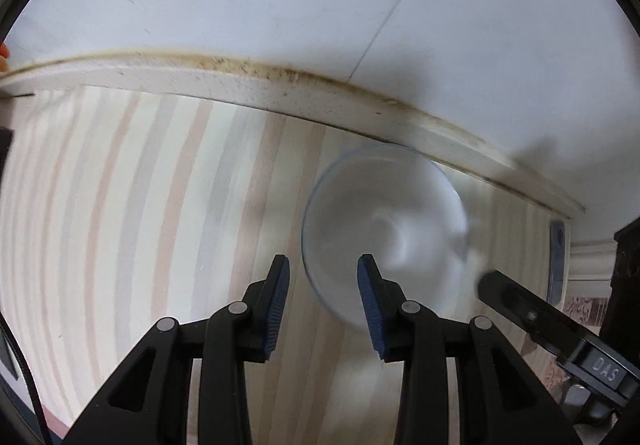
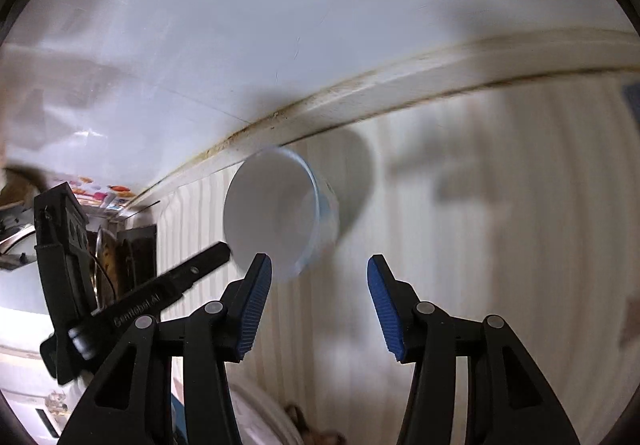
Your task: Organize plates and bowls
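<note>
A white bowl (image 1: 384,233) with a thin blue rim stands on the striped tabletop (image 1: 140,205), close to the white ledge at the wall, and is blurred. My left gripper (image 1: 323,259) hangs over the bowl's near left rim, open, its blue pads (image 1: 280,305) touching nothing. In the right wrist view the same bowl (image 2: 276,217) lies ahead and to the left. My right gripper (image 2: 318,259) is open beside it, with only striped cloth between its pads. One black finger of each gripper (image 1: 516,301) (image 2: 180,281) shows in the other's view, reaching toward the bowl.
A stained white ledge (image 1: 280,89) runs along the wall behind the bowl. A blue-grey flat object (image 1: 557,261) lies at the far right. Pots and a lid (image 2: 104,245) crowd the left of the right wrist view. A white curved rim (image 2: 260,415) shows at the bottom.
</note>
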A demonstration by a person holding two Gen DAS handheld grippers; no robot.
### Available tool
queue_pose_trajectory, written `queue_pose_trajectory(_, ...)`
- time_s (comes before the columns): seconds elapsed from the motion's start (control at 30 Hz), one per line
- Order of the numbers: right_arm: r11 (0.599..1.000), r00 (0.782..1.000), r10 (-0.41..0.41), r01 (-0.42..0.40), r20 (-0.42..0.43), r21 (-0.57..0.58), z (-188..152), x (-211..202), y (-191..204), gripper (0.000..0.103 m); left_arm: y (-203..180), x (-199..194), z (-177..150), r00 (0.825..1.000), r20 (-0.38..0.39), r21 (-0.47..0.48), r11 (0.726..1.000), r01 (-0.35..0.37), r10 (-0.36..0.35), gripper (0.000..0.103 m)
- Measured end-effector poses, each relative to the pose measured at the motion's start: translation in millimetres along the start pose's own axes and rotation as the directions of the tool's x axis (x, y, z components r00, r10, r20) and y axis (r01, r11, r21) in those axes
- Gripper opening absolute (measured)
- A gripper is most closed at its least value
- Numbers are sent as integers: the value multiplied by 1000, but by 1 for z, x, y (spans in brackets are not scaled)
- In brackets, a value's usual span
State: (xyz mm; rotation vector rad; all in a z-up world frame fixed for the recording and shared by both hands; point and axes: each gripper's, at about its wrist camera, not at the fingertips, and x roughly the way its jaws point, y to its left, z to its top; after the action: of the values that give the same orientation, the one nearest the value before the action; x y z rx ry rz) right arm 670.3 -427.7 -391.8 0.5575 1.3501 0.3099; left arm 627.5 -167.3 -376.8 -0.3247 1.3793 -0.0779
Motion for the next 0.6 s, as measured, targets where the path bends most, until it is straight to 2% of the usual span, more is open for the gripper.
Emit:
queue_pose_trajectory(0.1, 1000, 1000, 0, 0, -31, 11, 14, 27, 1, 52, 0, 16, 5, 1000, -10, 14, 1000, -5, 6, 33)
queue_pose_trajectory(0.13, 1000, 999, -2, 3, -36, 10, 17, 34, 1, 49, -2, 19, 5, 1000, -8, 25, 1000, -11, 11, 32)
queue_pose_trajectory(0.17, 1000, 999, -12, 12, -37, 5, 19, 38, -1, 44, -3, 24, 5, 1000, -7, 38, 999, -28, 28, 29)
queue_pose_trajectory(0.2, 1000, 999, -21, 21, -40, -3, 20, 43, -2, 40, -4, 26, 7, 1000, -4, 42, 999, -27, 27, 19)
queue_pose_trajectory(0.27, 999, 999, -31, 30, -39, -14, 23, 48, -3, 22, -6, 28, 7, 999, 10, 48, 998, -40, 40, 15)
queue_pose_trajectory(0.33, 997, 998, -59, 58, -25, -43, 23, 49, -4, 16, -8, 28, 6, 999, 20, 50, 998, -48, 47, 14)
queue_pose_trajectory(0.6, 993, 997, -77, 77, 0, -92, 13, 43, -2, 15, -22, 11, -3, 996, 59, 78, 994, -77, 73, 14)
